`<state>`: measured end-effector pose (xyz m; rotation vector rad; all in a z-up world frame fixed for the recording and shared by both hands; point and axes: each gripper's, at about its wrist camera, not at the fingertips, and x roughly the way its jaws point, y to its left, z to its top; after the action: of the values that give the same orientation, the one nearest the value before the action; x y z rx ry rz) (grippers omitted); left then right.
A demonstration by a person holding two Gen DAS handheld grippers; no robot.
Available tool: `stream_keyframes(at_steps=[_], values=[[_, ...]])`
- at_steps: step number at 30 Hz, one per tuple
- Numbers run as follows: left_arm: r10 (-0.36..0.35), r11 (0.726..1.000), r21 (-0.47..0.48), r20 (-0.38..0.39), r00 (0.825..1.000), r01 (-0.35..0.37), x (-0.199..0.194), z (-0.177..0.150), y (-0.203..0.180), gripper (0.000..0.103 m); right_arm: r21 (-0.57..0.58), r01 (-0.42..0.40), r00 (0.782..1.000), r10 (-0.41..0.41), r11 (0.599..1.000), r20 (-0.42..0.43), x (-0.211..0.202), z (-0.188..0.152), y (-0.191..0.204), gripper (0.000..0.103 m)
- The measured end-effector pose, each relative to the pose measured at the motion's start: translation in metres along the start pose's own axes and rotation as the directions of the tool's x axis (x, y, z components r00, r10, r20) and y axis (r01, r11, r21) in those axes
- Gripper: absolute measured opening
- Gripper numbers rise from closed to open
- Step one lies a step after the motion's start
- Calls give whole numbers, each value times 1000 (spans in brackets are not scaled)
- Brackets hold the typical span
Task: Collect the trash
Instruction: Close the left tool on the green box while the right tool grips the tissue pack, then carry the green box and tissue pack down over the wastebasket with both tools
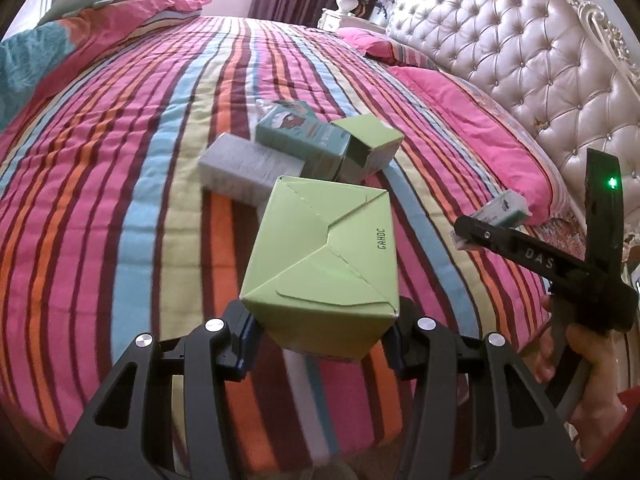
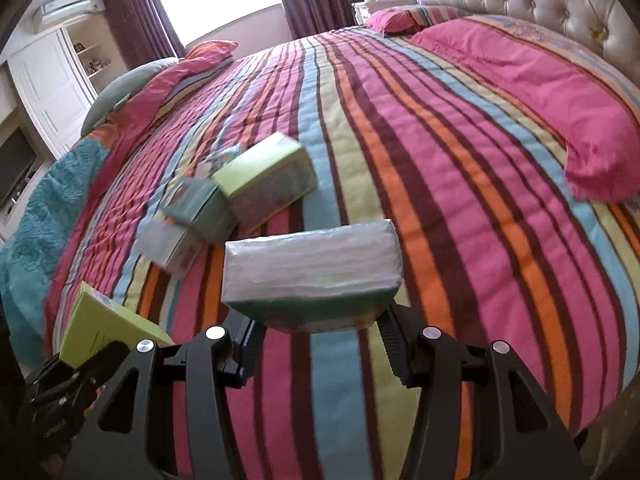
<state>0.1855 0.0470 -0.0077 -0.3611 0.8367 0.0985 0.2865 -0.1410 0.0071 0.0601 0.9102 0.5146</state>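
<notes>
Both grippers carry boxes above the bed.
Left gripper pinches a green box; right gripper pinches a white box.

Lime-green box, striped pink-orange-blue-maroon bedspread, a blurred, seemingly white-and-teal box.

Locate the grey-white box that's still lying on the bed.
In the left wrist view the grey-white box lies mid-bed on the striped bedspread, left of the teal box and just beyond the green box held in the left gripper.
</notes>
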Motion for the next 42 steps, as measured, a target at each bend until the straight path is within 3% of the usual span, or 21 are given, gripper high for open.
stream_keyframes(at_steps=[17, 29, 36, 42], values=[[55, 998, 33, -9, 998, -55, -64, -57, 24, 49, -97, -59, 997, 53, 994, -61, -40, -76, 46, 49], [58, 996, 66, -15, 998, -56, -90, -86, 29, 49, -141, -93, 994, 83, 986, -77, -65, -104, 72, 49], [31, 996, 87, -78, 997, -24, -90, -118, 32, 49, -146, -98, 990, 82, 984, -114, -71, -133, 78, 49], [32, 997, 72, -152, 988, -22, -80, -143, 45, 49, -152, -91, 977, 58, 984, -206, -61, -167, 79, 49]])
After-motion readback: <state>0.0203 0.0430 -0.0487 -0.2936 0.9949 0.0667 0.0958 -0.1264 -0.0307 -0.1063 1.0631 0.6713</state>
